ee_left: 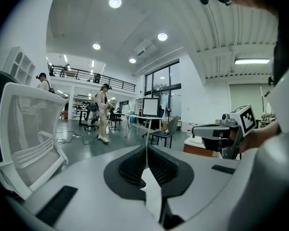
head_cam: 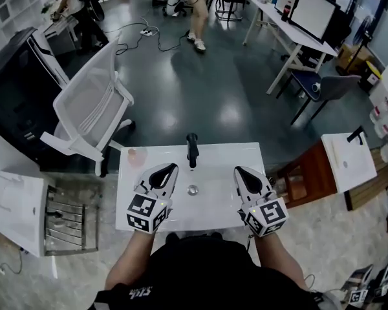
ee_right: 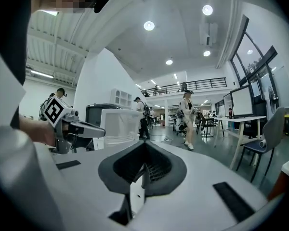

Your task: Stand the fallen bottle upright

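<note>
Bottle (head_cam: 137, 155), as far as I can judge, is the small pale pink, see-through thing at the far left corner of the white worktop (head_cam: 220, 202). From the head view it reads as a roundish blob, not a long shape. That suggests its long axis points up and it is already standing, though it is too small and faint to be sure. Neither gripper view shows it.

Out from there, a black tap (head_cam: 192, 150) stands upright at the middle of the far edge. A round drain fitting (head_cam: 193, 189) sits just in front of the tap, between the two claws. A white chair (head_cam: 90, 108) stands on the floor beyond the left corner.

The left claw (head_cam: 170, 168) is clenched on nothing, its jaws meeting in a thin line. The right claw (head_cam: 240, 171) is likewise clenched and empty. Both sit at the near side of the worktop, pointing away from the person and roughly level.

The pink thing lies ahead and to the left of the left claw, near it but apart. It is well apart from the right claw, so the left hand is the nearer one for any further touch.
</note>
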Available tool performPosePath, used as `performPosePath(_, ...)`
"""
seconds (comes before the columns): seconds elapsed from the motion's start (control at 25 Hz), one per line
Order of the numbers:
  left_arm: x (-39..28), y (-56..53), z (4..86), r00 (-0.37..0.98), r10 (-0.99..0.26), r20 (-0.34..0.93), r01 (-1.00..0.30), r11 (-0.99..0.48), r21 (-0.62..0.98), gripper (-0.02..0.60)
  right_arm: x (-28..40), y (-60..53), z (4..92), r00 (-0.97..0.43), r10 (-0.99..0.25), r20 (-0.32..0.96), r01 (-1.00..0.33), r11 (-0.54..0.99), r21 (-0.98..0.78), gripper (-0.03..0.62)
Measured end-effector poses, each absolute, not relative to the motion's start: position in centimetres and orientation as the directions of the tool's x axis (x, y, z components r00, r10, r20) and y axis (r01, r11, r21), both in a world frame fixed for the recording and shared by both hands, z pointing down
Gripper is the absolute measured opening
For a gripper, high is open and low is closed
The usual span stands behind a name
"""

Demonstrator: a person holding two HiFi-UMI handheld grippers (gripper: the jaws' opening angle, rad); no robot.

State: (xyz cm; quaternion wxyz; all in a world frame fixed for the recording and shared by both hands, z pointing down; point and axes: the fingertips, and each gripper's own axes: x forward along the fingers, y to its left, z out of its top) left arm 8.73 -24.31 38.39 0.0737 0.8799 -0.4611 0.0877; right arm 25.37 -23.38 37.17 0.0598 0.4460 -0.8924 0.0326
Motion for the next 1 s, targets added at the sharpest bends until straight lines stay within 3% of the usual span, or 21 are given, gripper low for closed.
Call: performPosePath(1.0,7.3,-23.8,39.7,0.551,-0.795,0.252,-0.83,-0.554,0.068,0.025,25.1,-23.4,37.5,-0.592,-0.793,0.141,-0.804,0.592,-0.049,0.012)
